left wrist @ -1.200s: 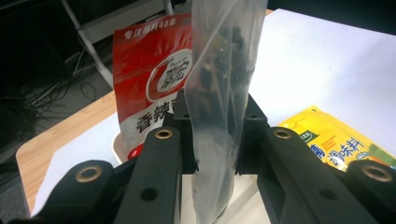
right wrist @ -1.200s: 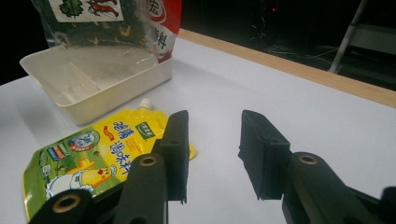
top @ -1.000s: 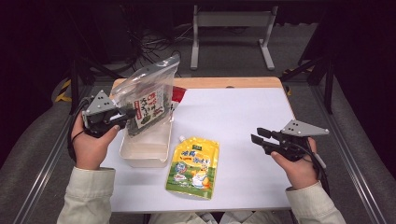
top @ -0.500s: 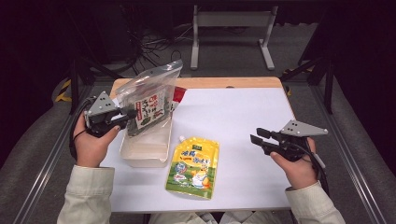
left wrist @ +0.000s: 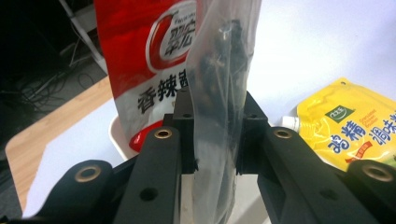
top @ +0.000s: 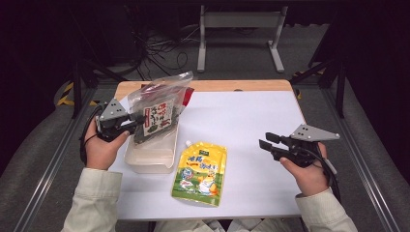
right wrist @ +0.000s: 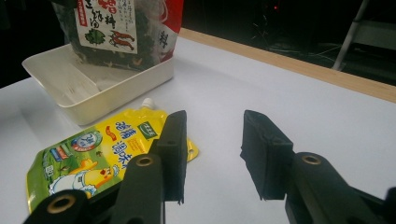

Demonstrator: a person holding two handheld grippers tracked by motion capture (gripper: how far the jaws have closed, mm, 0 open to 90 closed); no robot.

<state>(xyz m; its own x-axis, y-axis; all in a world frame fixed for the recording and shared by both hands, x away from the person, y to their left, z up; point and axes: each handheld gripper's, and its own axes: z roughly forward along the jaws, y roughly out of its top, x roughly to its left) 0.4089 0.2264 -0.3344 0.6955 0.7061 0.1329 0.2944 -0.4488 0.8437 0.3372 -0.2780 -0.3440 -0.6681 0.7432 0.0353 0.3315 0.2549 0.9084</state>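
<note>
Showing dark, near-black contents through a clear bag (top: 159,108), with a white label bearing red and green print. Standing behind it, a red packet (left wrist: 144,60) with a white swirl and black lettering. Sitting below, a plain white tray (top: 150,157). Lying beside that, a yellow pouch (top: 200,171) with a white spout, green badge and cartoon figure. Covering the tabletop (top: 246,130), white, edged in pale wood. Gleaming black with brass rivets, the left tongs (left wrist: 212,135) and right tongs (right wrist: 212,154).
</note>
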